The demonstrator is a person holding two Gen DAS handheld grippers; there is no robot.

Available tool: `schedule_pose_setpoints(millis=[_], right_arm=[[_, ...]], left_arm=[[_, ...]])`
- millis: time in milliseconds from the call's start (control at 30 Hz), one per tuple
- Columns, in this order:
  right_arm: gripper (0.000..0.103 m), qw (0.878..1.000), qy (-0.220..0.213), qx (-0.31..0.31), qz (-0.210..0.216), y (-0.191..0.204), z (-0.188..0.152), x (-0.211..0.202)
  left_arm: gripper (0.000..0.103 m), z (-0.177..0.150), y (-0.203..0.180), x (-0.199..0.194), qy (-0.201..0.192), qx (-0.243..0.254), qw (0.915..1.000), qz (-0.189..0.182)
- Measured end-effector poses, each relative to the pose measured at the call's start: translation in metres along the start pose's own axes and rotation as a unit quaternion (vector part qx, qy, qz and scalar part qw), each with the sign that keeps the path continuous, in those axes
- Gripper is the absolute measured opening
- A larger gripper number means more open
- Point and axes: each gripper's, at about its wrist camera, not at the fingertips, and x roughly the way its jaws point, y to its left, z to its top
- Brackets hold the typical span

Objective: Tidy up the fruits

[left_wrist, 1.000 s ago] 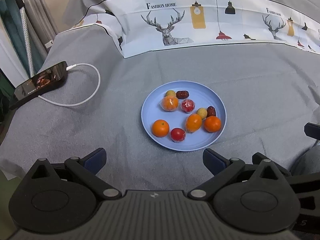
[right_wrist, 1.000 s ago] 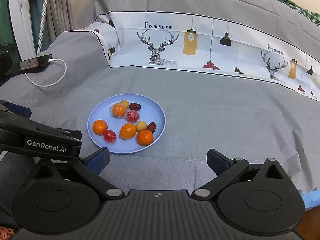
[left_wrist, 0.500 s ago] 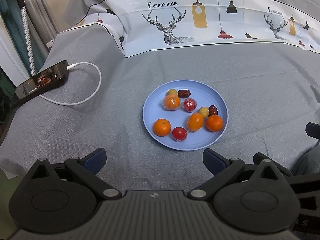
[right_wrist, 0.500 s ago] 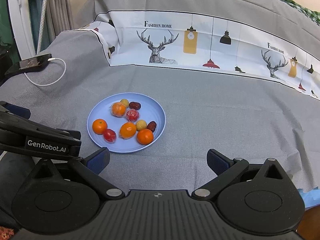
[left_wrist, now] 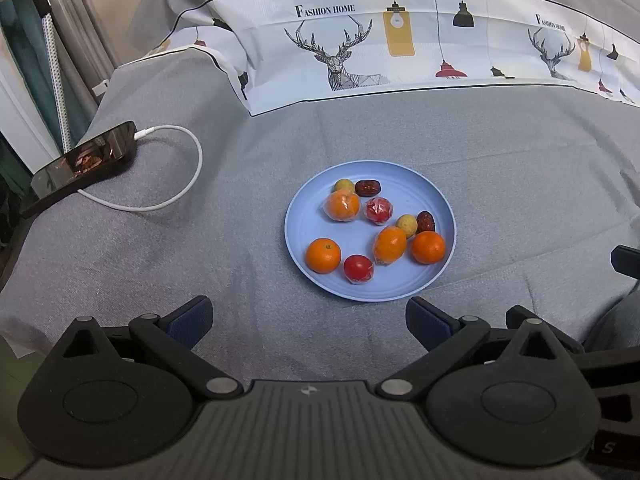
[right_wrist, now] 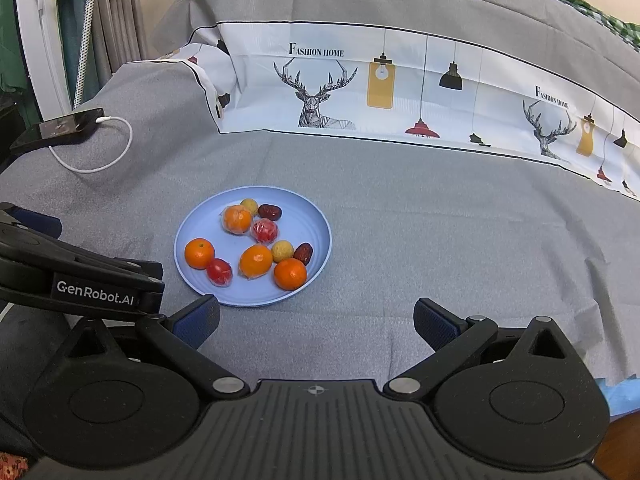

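A light blue plate [left_wrist: 436, 200] lies on the grey bed cover and also shows in the right wrist view [right_wrist: 316, 220]. It holds several fruits: oranges [left_wrist: 323, 255], wrapped red tomatoes [left_wrist: 358, 269], two small yellow fruits [left_wrist: 406, 225] and two dark red dates [left_wrist: 368, 188]. My left gripper [left_wrist: 308, 318] is open and empty, just short of the plate's near rim. My right gripper [right_wrist: 316, 322] is open and empty, near the plate's near right rim. The left gripper's body [right_wrist: 80, 276] shows at the left of the right wrist view.
A black phone [left_wrist: 80, 164] with a white charging cable [left_wrist: 188, 176] lies at the far left of the bed. A printed pillowcase with deer and lamps [left_wrist: 400, 40] runs along the back. Curtains [left_wrist: 48, 60] hang at the left.
Both views have shifted very slightly; the plate sits a touch higher in the left wrist view. Both grippers stay open and empty.
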Motion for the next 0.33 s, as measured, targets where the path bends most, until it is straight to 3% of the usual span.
schedule_pose_setpoints(millis=[333], right_arm=[[0.102, 1.0, 0.0, 0.004, 0.002, -0.0004, 0.0005, 0.0003]], left_arm=[[0.103, -0.0012, -0.0017, -0.0031, -0.007, -0.007, 1.0, 0.001]])
